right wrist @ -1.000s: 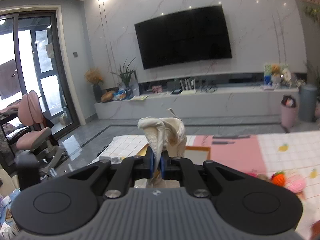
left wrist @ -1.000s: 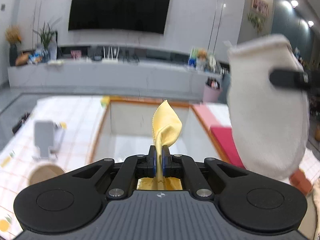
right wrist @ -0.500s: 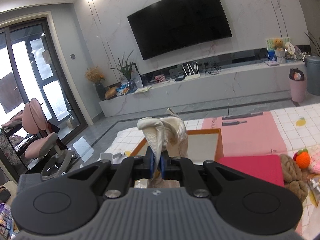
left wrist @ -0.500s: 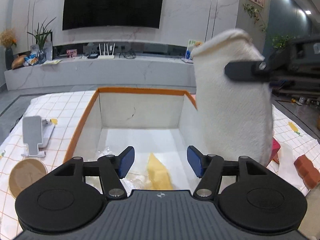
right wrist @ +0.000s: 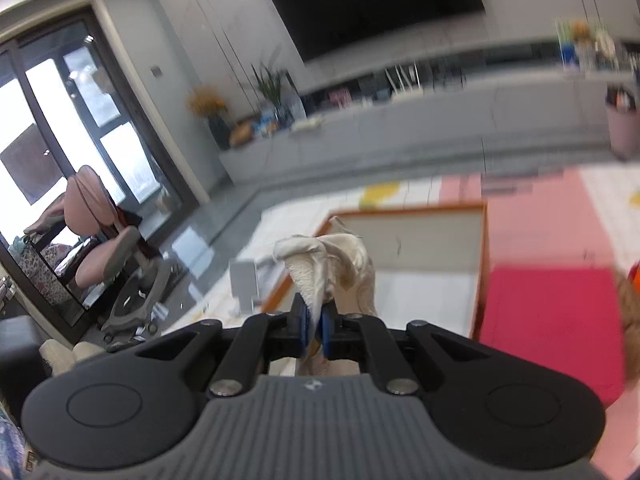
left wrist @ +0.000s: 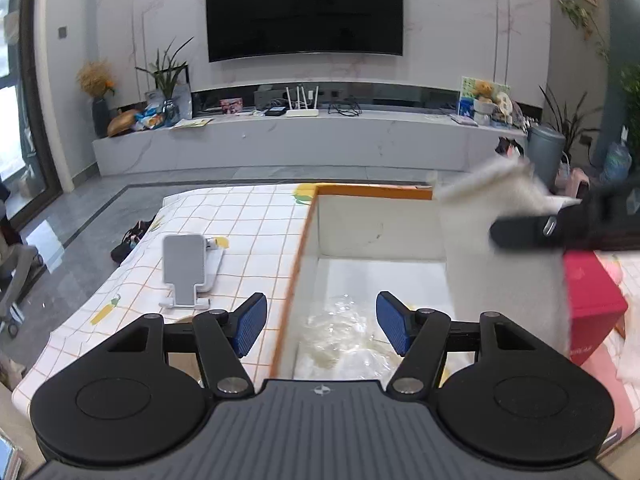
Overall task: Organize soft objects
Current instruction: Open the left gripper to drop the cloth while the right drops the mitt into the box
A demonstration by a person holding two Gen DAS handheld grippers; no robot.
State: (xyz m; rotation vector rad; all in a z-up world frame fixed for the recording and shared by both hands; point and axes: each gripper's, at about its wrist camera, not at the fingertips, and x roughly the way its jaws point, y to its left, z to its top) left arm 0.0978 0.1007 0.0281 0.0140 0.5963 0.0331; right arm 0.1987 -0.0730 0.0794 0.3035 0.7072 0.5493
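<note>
White towel [right wrist: 326, 268] is hanging bunched from the right gripper [right wrist: 314, 326], w/ the blue pads clenched tight on a fold of it; in the left wrist view the same towel [left wrist: 504, 264] is draping down as a blurred white sheet on the right side, over the right edge of the box [left wrist: 372, 192], w/ the right gripper's black finger [left wrist: 524, 232] crossing in front of it; can't tell whether the cloth's lower end is touching the box floor. Box is white inside w/ an orange rim, sitting on a checked tablecloth [left wrist: 240, 232] w/ orange grid lines & fruit prints; crinkled clear plastic [left wrist: 344, 332] is lying on the box floor, near the front. Left gripper [left wrist: 320, 328] is hovering over the box's near left corner, jaws having just been opening & now standing wide apart, released, nothing between the blue pads [left wrist: 250, 326]. Grey phone stand [left wrist: 186, 272] is resting on the cloth left of the box, apart from it; red box [left wrist: 592, 304] is sitting just beside the white box on its right, partly hidden by the towel. Right wrist view is motion-blurred; it's showing the red box [right wrist: 548, 316] right of the orange rim [right wrist: 408, 212], & a pink chair [right wrist: 104, 240] by the glass door at far left. Black TV [left wrist: 304, 8] is hanging on the marble wall behind, above a long low shelf.
</note>
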